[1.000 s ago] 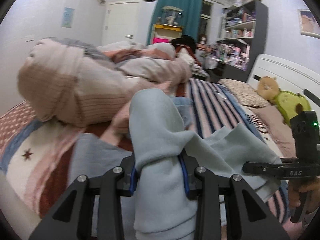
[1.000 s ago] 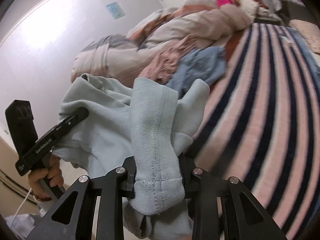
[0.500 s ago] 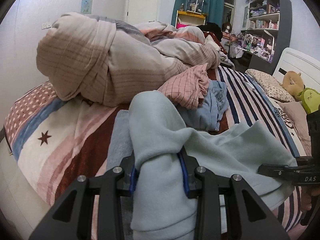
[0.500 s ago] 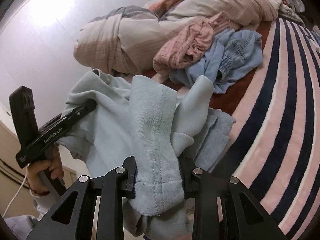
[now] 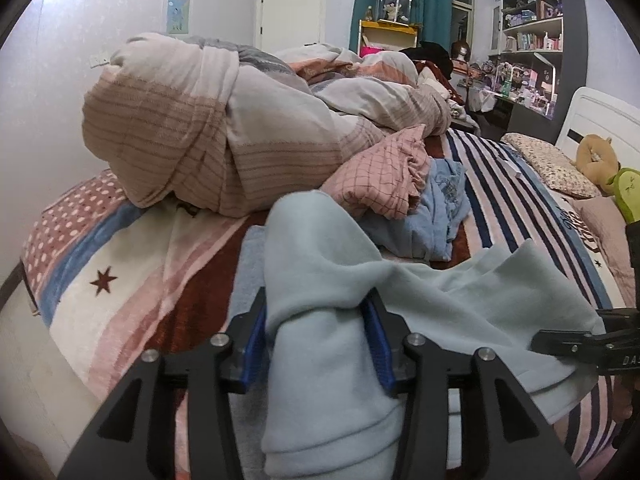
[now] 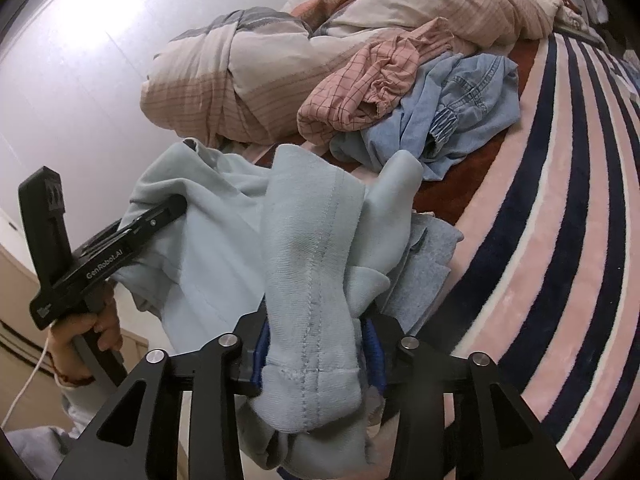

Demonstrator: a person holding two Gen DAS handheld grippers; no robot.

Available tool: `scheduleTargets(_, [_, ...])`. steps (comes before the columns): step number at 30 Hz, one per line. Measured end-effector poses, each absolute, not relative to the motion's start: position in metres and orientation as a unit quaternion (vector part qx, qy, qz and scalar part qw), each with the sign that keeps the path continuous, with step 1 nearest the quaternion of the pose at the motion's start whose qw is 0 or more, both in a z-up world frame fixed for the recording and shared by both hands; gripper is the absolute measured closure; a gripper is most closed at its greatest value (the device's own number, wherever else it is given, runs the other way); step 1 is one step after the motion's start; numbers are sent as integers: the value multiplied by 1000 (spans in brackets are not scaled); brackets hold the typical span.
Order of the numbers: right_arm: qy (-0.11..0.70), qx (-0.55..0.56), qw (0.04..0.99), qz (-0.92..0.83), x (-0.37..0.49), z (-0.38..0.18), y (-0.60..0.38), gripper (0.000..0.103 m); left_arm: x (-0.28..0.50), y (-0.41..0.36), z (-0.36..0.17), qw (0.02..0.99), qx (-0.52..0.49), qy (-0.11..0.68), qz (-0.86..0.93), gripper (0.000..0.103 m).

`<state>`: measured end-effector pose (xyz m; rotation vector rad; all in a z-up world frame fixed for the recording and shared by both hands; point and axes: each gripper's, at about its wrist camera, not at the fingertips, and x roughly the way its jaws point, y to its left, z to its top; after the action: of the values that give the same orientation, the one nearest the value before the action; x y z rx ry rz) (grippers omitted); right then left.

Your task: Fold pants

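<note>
The light blue sweatpants (image 5: 440,304) hang between both grippers above the near edge of the bed. My left gripper (image 5: 318,344) is shut on a bunched fold of the pants, which drapes over its fingers. My right gripper (image 6: 316,344) is shut on the hemmed edge of the pants (image 6: 312,264). The right gripper also shows at the right edge of the left wrist view (image 5: 576,344), and the left gripper shows at the left of the right wrist view (image 6: 160,216). Part of the fabric lies on the striped blanket (image 5: 120,280).
A rolled striped duvet (image 5: 224,128) lies across the bed behind the pants. A pink checked garment (image 5: 384,176) and a denim garment (image 6: 460,120) are piled beside it. Pillows and plush toys (image 5: 600,168) sit at the far right. The wall (image 6: 80,60) is to the left.
Both grippers have lowered and tilted down toward the bed with the pants still held. More of the blanket and the clothes pile now show.
</note>
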<state>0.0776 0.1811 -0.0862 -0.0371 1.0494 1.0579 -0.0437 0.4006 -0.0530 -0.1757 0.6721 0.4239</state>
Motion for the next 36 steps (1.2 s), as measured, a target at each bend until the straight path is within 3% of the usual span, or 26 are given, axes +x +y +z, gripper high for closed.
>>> scheduleTargets(5, [468,-27,746,473,76,-80,174,52,-51,398,-44,918,-76,318,224,52])
scheduleTargets(12, [461,-24,753,469,71,-72,160,48,-62,387,-26,924,-70,300,226,45])
scheduleTargets(20, [442,-28,771,457,58,-59,135,37,-61,357,-15,935,-64,291,192,41])
scheduleTargets(31, [418,-10,811,409,53,-51,66,35,-41,284,-4,952,-38,282,111,35])
scheduleTargets(36, [395,-1,837,378,48,-45,23,22,-32,240,1,960,-31,270,71,28])
